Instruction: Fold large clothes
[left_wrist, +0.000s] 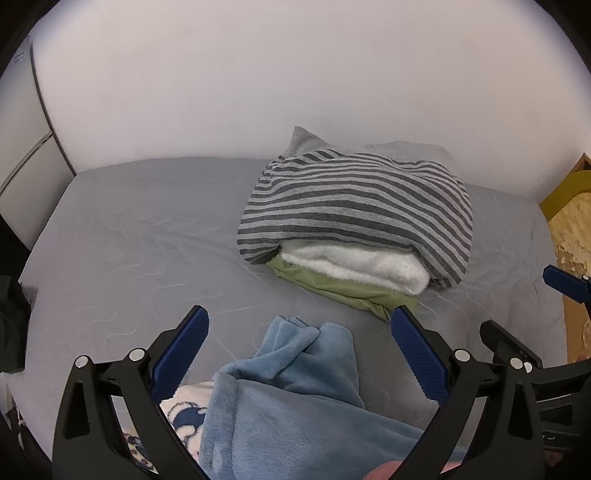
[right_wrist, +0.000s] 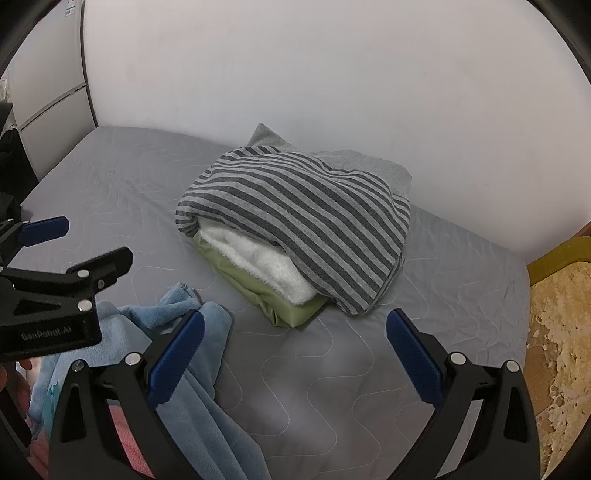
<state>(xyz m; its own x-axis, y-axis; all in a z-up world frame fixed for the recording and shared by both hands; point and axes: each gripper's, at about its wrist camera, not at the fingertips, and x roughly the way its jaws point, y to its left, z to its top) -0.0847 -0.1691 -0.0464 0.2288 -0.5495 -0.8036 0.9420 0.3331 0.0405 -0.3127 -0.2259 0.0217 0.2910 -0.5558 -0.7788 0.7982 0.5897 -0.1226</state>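
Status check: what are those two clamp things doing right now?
Left tool open, right tool open. Blue blanket crumpled, unheld. Folded pile sits ahead.

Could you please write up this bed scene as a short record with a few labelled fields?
surface: grey quilted mattress
stack: striped garment on top, white fleece under it, green fabric at the bottom
behind stack: grey cloth
unfolded: blue fleece garment, crumpled at the near edge
left gripper: open, above the blue fleece garment
right gripper: open, holding nothing
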